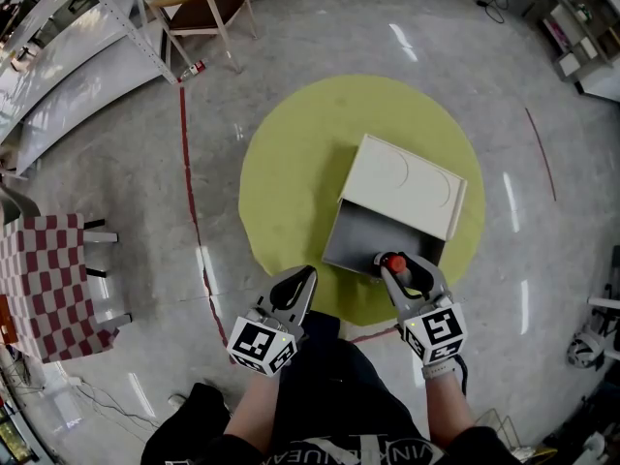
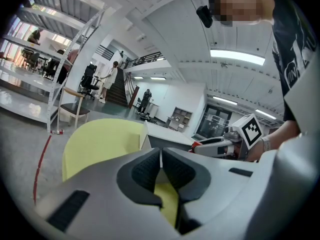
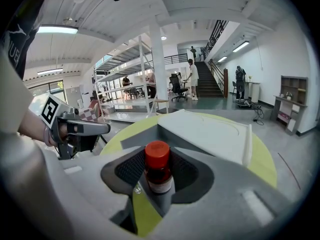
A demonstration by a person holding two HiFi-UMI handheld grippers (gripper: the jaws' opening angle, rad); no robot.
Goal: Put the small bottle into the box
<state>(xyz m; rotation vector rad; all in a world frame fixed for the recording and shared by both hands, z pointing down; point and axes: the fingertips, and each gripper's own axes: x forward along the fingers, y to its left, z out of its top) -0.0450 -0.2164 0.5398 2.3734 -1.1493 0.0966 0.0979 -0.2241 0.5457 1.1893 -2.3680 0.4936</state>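
Observation:
A small bottle (image 3: 157, 170) with a red cap stands upright between the jaws of my right gripper (image 3: 158, 176), which is shut on it. In the head view the bottle's red cap (image 1: 394, 262) shows at the tip of the right gripper (image 1: 396, 266), just over the near edge of the open grey box (image 1: 351, 234). The box's cream lid (image 1: 405, 184) is slid toward the far side. My left gripper (image 1: 300, 281) hangs shut and empty to the left of the box's near corner; its jaws (image 2: 160, 170) touch with nothing between them.
The box lies on a round yellow-green mat (image 1: 291, 153) on a grey floor. A red tape line (image 1: 190, 192) runs along the floor at the left. A wooden chair (image 1: 199, 13) and metal shelving (image 1: 68, 37) stand at the far left. A checkered cloth (image 1: 44, 279) lies at the left edge.

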